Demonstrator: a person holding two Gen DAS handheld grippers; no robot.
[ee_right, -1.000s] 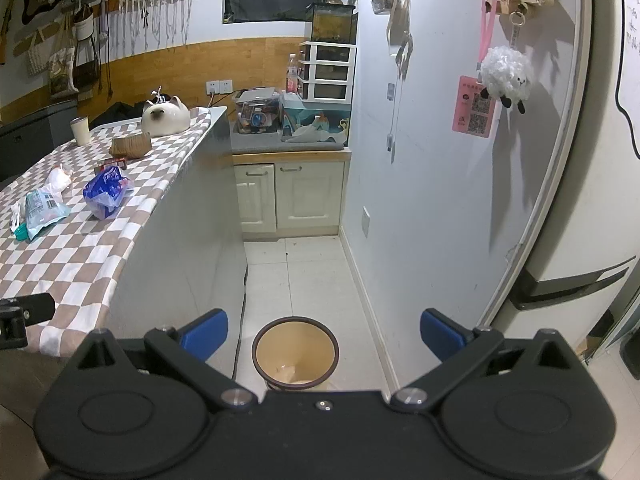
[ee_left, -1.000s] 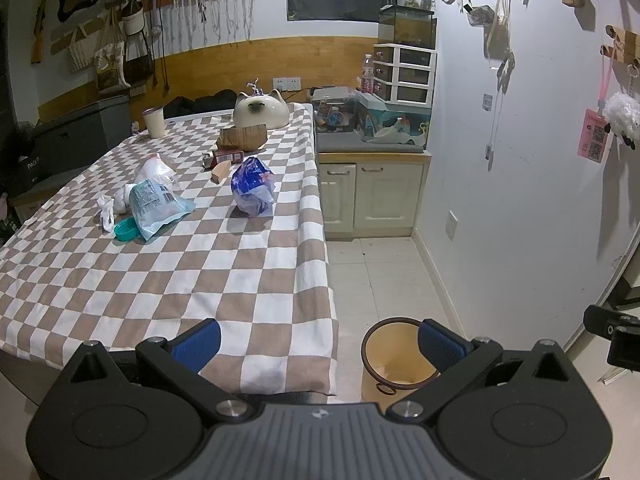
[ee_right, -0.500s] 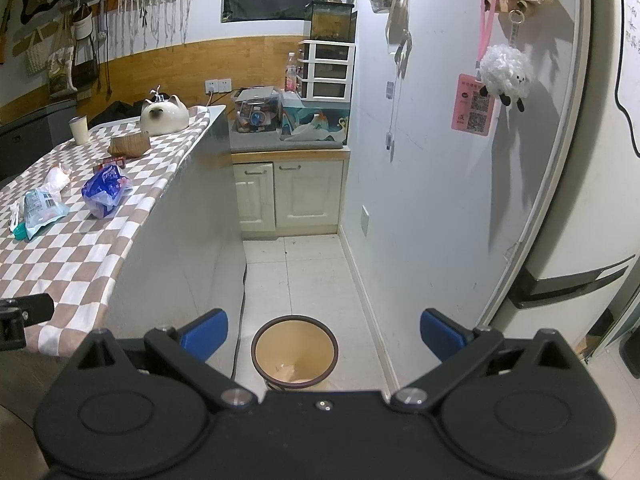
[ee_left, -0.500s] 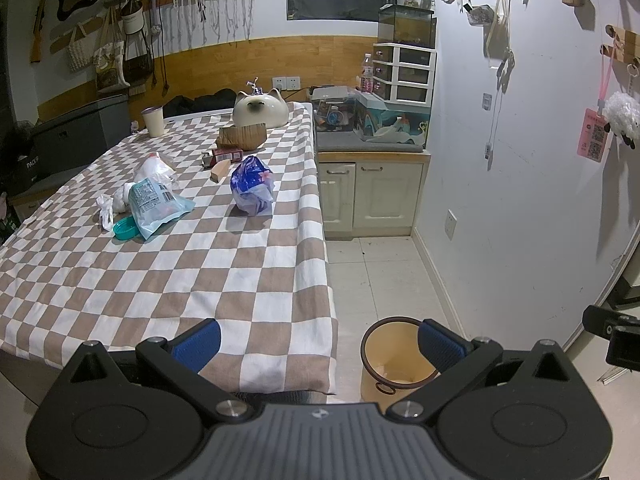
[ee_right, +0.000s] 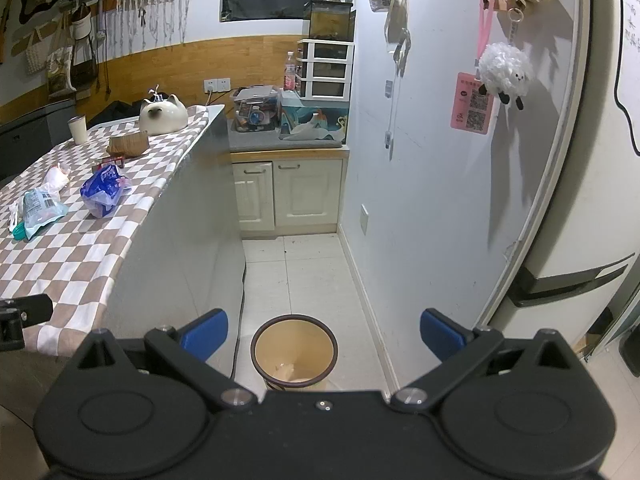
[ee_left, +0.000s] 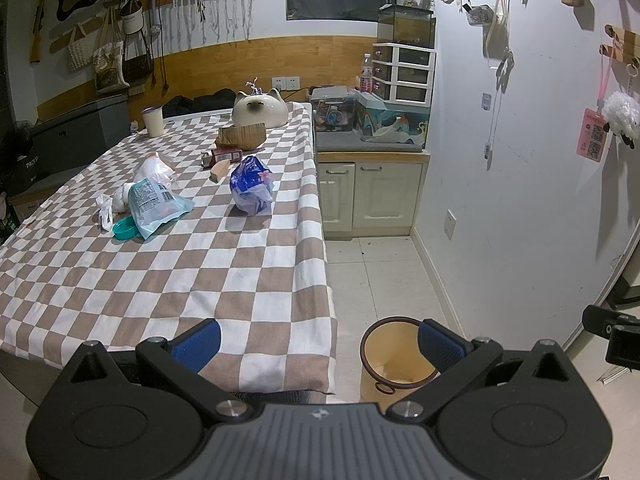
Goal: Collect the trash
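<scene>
left tongs (ee_left: 317, 337): wide open, nothing between the blue pads, hovering over the near edge of the counter (ee_left: 160, 288)
right tongs (ee_right: 323, 330): also spread wide and empty, hanging out over the floor with the bin right below them
bin (ee_right: 294, 354): round, tan inside with a dark rim, standing on the tile floor just beside the counter's end; can't really tell what's at the bottom
blue bag (ee_left: 252, 186): crumpled, sits near the right edge of the checkered cloth, well away from both tongs
teal packet (ee_left: 156, 204): lying flat further left, with a teal lid (ee_left: 125, 228) touching its near corner and some scrunched white plastic (ee_left: 110, 206) beside it
other stuff on the counter: a clear bag (ee_left: 156, 168) behind the packet, a small brown box (ee_left: 224, 155), a cat-shaped pot (ee_left: 260, 109) and a cup (ee_left: 153, 121) at the far end
</scene>
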